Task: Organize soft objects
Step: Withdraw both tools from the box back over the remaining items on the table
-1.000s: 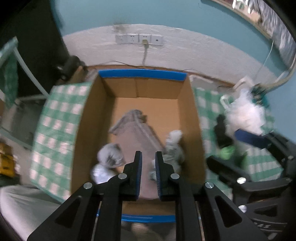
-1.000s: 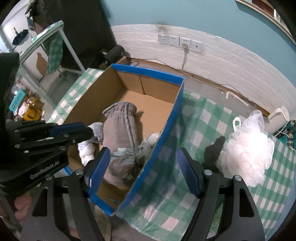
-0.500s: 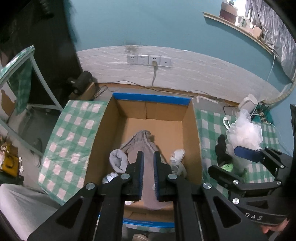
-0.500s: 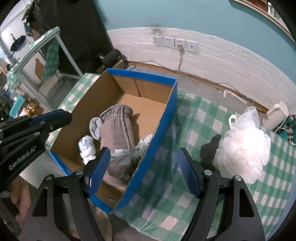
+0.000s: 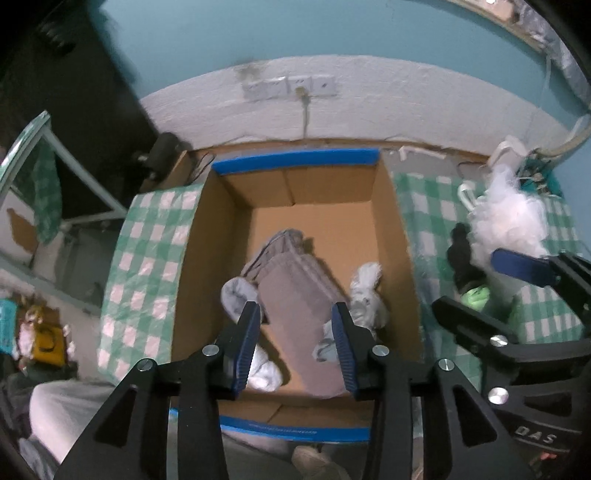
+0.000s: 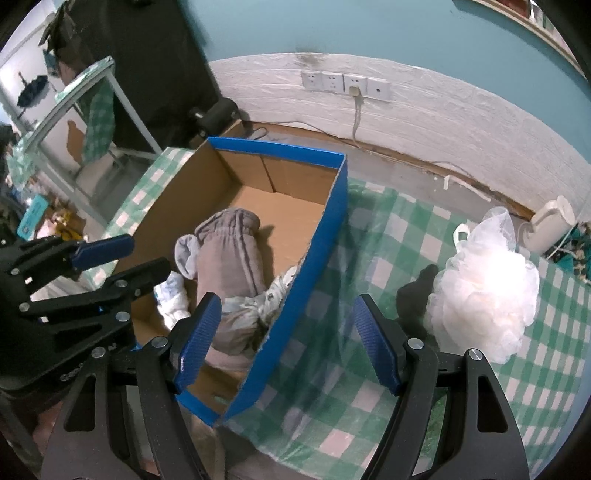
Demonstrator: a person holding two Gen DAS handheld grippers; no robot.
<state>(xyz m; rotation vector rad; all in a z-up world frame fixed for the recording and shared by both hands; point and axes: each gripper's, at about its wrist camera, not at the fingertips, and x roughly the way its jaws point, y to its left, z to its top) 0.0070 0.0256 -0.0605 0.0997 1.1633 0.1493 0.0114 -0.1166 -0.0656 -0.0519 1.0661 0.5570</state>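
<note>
Grey folded garment (image 5: 299, 295) inside cardboard box (image 5: 207, 266)

A teal wall (image 6: 369, 33) tops a white band (image 6: 424, 122) carrying 4 sockets (image 6: 345, 85); a green-checked cloth (image 6: 369, 369) covers the table.

One cardboard box (image 6: 317, 254) — one grey garment (image 6: 232, 258), three pale cloth bundles (image 5: 369, 302), one white mesh pouf (image 6: 487, 291).

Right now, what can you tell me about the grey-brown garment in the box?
The grey-brown garment is a folded, soft knit piece with a ribbed, striped end toward the far wall. It lies flat on the floor of the cardboard box, running lengthwise. Pale rolled socks sit against one side, a white patterned bundle against the other. No gripper touches it.
</note>
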